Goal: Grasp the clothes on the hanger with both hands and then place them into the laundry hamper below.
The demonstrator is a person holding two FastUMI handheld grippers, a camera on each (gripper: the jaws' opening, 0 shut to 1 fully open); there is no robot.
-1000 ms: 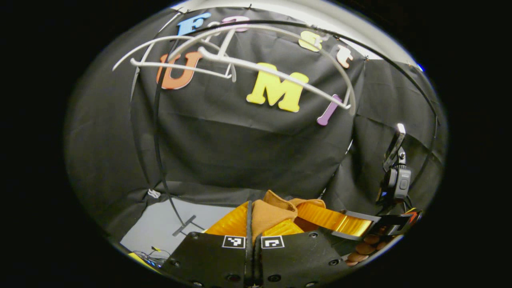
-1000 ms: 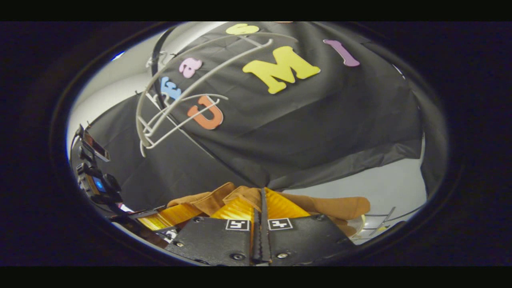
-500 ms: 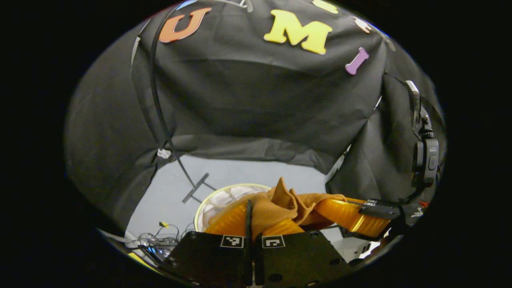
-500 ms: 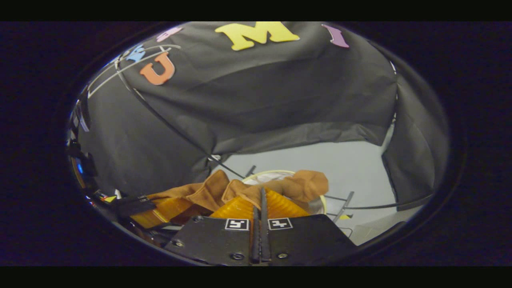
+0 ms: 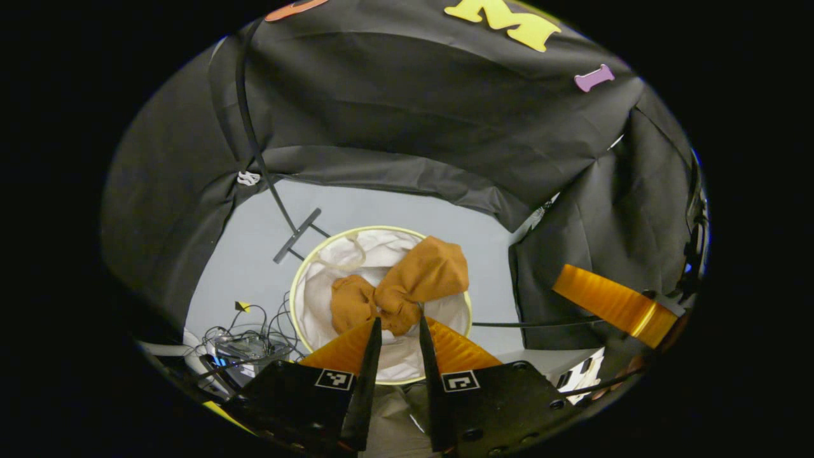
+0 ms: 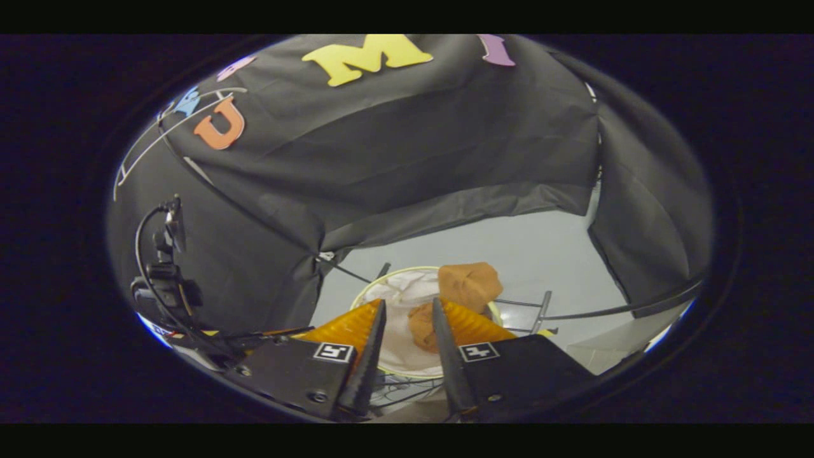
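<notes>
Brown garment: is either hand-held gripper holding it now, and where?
Nothing is held. The left hand-held gripper and right hand-held gripper both stand open, and the brown garment lies in the laundry hamper.

Cable tangle (image 5: 245, 340) crowds the hamper's (image 5: 305, 280) left; its mouth lies unobstructed.

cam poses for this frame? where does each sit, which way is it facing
Left gripper view: rides the left gripper, looking down between its parted fingers at the laundry hamper holding the brown garment; the right gripper shows off to the side.
Right gripper view: rides the right gripper, tilted down over the same laundry hamper; fingers parted.
Shared: laundry hamper, brown garment, grey floor.
</notes>
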